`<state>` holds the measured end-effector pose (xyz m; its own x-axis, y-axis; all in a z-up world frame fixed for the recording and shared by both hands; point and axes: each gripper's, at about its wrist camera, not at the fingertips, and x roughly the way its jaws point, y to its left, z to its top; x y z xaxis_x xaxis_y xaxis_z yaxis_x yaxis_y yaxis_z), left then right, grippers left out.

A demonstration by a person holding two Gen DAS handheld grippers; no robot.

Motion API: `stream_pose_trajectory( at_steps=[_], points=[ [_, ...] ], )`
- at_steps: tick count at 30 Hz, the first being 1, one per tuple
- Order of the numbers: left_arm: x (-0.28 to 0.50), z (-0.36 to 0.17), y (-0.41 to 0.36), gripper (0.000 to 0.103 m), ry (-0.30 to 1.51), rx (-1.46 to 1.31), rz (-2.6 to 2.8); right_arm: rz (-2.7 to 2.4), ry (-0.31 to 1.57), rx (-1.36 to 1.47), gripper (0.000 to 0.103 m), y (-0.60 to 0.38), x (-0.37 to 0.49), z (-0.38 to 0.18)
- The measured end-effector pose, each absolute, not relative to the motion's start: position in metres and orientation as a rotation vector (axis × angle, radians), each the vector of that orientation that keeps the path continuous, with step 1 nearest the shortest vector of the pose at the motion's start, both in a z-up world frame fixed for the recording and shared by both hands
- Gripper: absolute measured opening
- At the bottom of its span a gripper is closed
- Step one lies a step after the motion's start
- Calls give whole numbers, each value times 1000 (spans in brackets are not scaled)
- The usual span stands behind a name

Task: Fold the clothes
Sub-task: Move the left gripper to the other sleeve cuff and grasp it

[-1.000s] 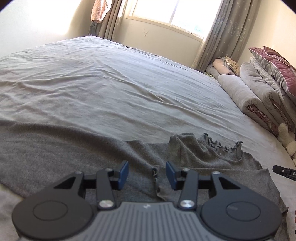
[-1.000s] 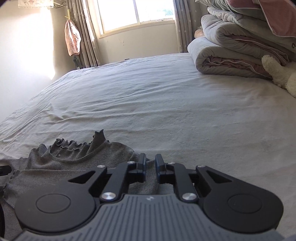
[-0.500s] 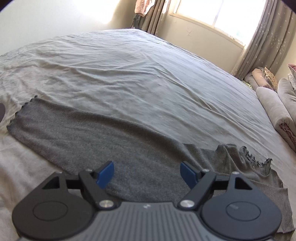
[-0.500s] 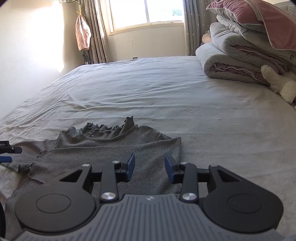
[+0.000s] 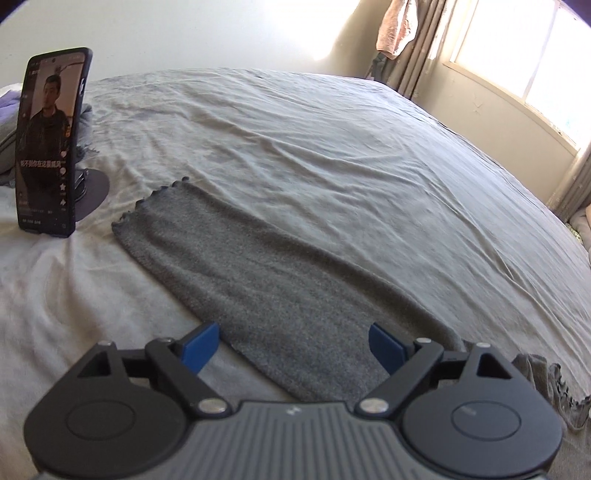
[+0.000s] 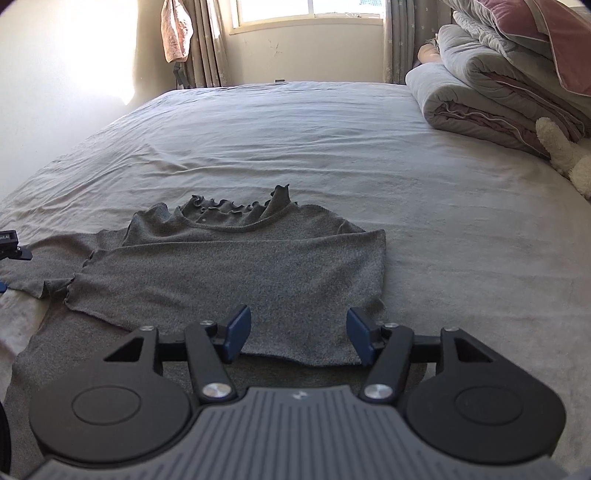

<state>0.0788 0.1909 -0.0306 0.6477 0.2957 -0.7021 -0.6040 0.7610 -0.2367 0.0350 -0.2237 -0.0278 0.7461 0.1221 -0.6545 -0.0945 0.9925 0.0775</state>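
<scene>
- Grey knit garment [image 6: 236, 266] lies flat on the bed [image 6: 369, 147], w/ its ruffled neckline [image 6: 229, 206] at the far side in my R wrist view.
- One sleeve [image 6: 236, 280] is folded across the body; its ruffled cuff ends near the garment's L edge.
- In my L wrist view the garment [image 5: 258, 273] runs as a long grey strip away from the cam, its scalloped hem [image 5: 147, 199] at the far end.
- Phone [image 5: 48, 140] stands upright on a round stand [image 5: 92, 192] on the bed, just beyond the hem, screen lit. Not touching the fabric.
- No containers in either view. Rolled duvets [image 6: 491, 92] are stacked at the bed's far R w/ a plush toy [image 6: 565, 155] beside them.
- Left tongs [image 5: 291, 347]: blue pads spread wide apart, nothing between them, low over the garment's near end. Can't tell if they touch the cloth.
- Right tongs [image 6: 295, 334]: also apart, nothing gripped, hovering low over the near edge of the folded sleeve, pointing twd the window [image 6: 310, 11].
- Both tongs sit level, aimed fwd along the bed.
- A bit of the left tongs' body shows at the L edge of my R wrist view, beside the garment.
- Pink cloth [image 6: 177, 29] hangs by the curtain [image 6: 207, 40].
</scene>
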Motion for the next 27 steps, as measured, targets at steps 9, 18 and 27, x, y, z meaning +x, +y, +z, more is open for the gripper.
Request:
stream_pose_trajectory(
  at_steps=[9, 18, 27],
  points=[
    [80, -44, 212, 89, 580, -567, 603, 145, 717, 39, 64, -222, 38, -32],
    [77, -49, 226, 53, 494, -609, 705, 155, 710, 50, 64, -221, 37, -30],
    [65, -48, 231, 6, 433, -671, 743, 166, 712, 61, 64, -220, 38, -31]
  ],
)
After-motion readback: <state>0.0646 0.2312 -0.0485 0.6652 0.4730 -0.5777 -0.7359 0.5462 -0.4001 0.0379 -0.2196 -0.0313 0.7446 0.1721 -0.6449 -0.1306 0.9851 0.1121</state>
